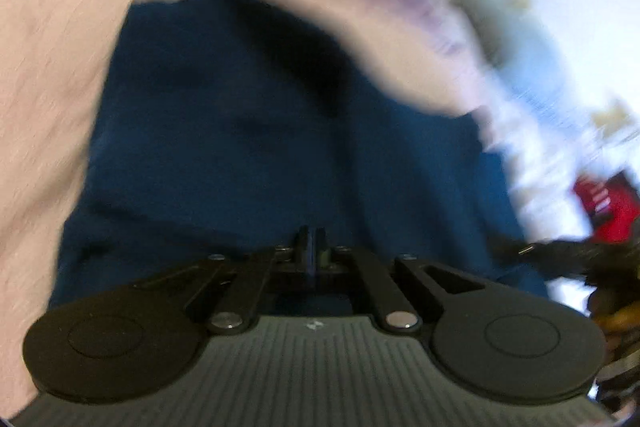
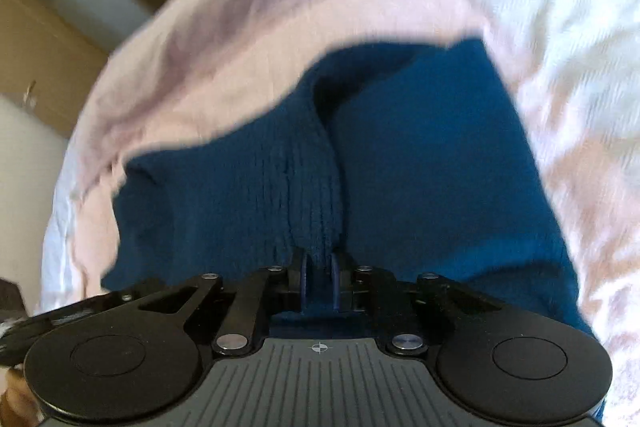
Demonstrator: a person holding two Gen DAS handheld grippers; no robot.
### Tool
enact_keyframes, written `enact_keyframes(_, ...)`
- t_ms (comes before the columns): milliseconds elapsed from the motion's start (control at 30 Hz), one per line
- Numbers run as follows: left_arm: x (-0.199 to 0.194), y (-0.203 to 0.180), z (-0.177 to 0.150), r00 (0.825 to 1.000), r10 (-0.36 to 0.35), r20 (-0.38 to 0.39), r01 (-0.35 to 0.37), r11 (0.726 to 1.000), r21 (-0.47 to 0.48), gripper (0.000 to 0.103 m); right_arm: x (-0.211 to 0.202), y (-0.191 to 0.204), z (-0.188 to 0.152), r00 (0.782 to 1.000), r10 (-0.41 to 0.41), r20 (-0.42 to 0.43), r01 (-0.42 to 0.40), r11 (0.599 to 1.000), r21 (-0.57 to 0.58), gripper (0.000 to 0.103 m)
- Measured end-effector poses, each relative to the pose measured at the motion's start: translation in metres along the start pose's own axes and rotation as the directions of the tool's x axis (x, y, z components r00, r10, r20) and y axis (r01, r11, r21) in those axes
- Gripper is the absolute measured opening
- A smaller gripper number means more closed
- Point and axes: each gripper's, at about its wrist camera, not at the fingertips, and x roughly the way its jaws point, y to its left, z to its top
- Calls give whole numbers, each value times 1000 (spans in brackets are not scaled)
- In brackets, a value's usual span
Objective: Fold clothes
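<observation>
A dark blue knit garment (image 1: 248,131) fills the middle of the left wrist view and of the right wrist view (image 2: 420,155). My left gripper (image 1: 314,247) is shut, its jaws pressed together at the garment's near edge, with a thin edge of cloth between them. My right gripper (image 2: 320,277) is shut on a ribbed fold of the blue garment (image 2: 312,187), which bunches up between the jaws. Both views are blurred by motion.
A pale pink cloth (image 1: 44,99) lies under and around the garment, also in the right wrist view (image 2: 208,39). White bedding (image 2: 568,39) spreads at the right. Wooden cabinets (image 2: 44,39) stand at the left. A red object (image 1: 608,211) shows at the far right.
</observation>
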Motion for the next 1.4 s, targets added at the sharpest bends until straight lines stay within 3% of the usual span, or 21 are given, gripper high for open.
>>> enact_keyframes(133, -12, -14, 26, 999, 29, 45, -32, 998, 63, 4, -2, 16, 13, 997, 18, -69, -24, 995, -94, 47)
enact_keyframes(200, -17, -25, 49, 995, 33, 94, -43, 994, 104, 6, -18, 23, 24, 999, 38, 5, -37, 990, -139, 47)
enact_keyframes(333, -5, -47, 97, 986, 32, 166, -63, 981, 182, 13, -15, 29, 63, 986, 8, 168, 25, 980, -195, 47)
enact_keyframes(433, 15, -64, 125, 975, 71, 212, -130, 951, 279, 15, 2, 34, 94, 963, 2, 269, 66, 967, -244, 47)
enact_keyframes(500, 38, -62, 129, 972, 133, 194, -192, 925, 328, 15, 24, 38, 108, 962, -34, 270, 122, 942, -314, 47)
enact_keyframes(633, 76, -27, 106, 966, 239, 97, -258, 900, 352, 20, 71, 25, 94, 977, -125, 171, 186, 896, -404, 47)
enact_keyframes(667, 73, -23, 102, 967, 232, 106, -255, 904, 343, 20, 78, 16, 85, 979, -147, 144, 194, 889, -415, 47)
enact_keyframes(833, 39, -29, 98, 962, 211, 173, -252, 929, 270, 14, 31, 7, 69, 965, -94, 244, 183, 910, -371, 47)
enact_keyframes(967, 10, -61, 65, 981, 108, 162, -152, 945, 291, 15, -6, 15, 36, 971, -24, 237, 109, 929, -353, 47)
enact_keyframes(1067, 6, -91, 21, 992, 79, 102, -114, 904, 412, 15, -12, 27, 1, 986, 12, 165, 55, 916, -396, 47)
enact_keyframes(1133, 9, -98, -7, 989, 132, 67, -148, 857, 493, 17, -3, 34, -24, 996, -30, 83, 64, 896, -440, 47)
enact_keyframes(1200, 11, -104, -35, 982, 187, 37, -174, 802, 572, 18, 0, 38, -49, 993, -102, 65, 121, 860, -495, 47)
enact_keyframes(1233, 6, -103, -45, 978, 207, 28, -184, 794, 579, 17, -8, 41, -57, 990, -114, 79, 138, 843, -519, 47)
enact_keyframes(1300, -15, -93, -56, 974, 224, 21, -201, 830, 521, 17, -30, 44, -71, 987, -118, 106, 157, 833, -531, 47)
enact_keyframes(1400, -49, -79, -78, 972, 236, 9, -216, 875, 434, 17, -64, 38, -96, 987, -110, 113, 151, 869, -472, 47)
